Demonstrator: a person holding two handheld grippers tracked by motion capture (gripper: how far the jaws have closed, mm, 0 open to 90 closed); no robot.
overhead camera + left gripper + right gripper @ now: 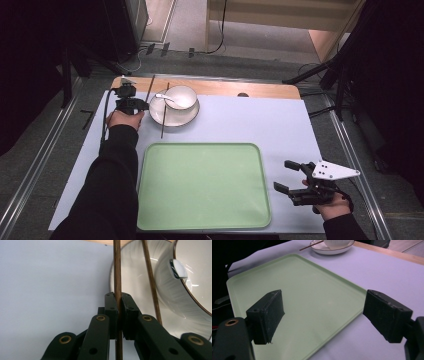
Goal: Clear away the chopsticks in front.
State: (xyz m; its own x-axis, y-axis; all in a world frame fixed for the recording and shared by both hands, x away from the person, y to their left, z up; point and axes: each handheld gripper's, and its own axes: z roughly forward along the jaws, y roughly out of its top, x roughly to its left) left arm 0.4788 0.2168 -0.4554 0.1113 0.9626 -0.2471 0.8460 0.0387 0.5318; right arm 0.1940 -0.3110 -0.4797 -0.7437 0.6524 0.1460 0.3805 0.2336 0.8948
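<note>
The chopstick (117, 270) is thin, stiff, light wood, smooth enough to swivel, so I pinch it partway along its length. It lies left of the plate (156, 116), and my left gripper (119, 315) is clamped on it. My right gripper (324, 315) gapes empty beside the tray (150, 200).

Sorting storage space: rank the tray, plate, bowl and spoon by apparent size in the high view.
1. green tray
2. plate
3. bowl
4. spoon
The plate and bowl sit farther from the camera, yet the order is plain.
</note>
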